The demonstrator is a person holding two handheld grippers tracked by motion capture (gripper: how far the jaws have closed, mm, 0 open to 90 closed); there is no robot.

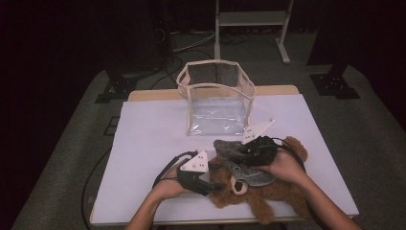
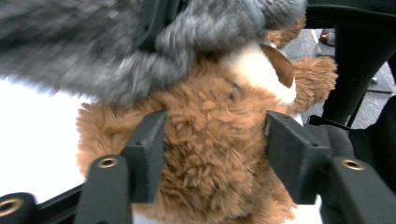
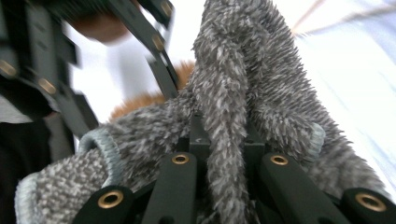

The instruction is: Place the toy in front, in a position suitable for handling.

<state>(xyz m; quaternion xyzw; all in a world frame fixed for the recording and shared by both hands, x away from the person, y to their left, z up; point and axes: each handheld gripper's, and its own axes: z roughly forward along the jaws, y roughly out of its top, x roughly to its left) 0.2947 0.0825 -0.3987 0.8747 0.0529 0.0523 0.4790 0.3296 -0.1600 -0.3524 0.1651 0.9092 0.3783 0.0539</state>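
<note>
A brown teddy bear (image 1: 270, 194) lies on the white table (image 1: 148, 139) near its front edge. My left gripper (image 1: 211, 184) comes from the left and is shut on the bear's furry body (image 2: 212, 140), with fur filling the gap between both pads. A grey fuzzy knitted piece (image 1: 231, 152) with a pale blue hem drapes over the bear's head (image 2: 140, 51). My right gripper (image 1: 242, 152) is shut on a fold of that grey piece (image 3: 243, 88), which bunches up between its jaws (image 3: 225, 140).
An open clear plastic bag with beige trim (image 1: 218, 93) stands at the back middle of the table. Beyond the table a metal frame (image 1: 251, 19) and black stand feet (image 1: 335, 84) rest on the grey floor. Cables trail off the table's left edge.
</note>
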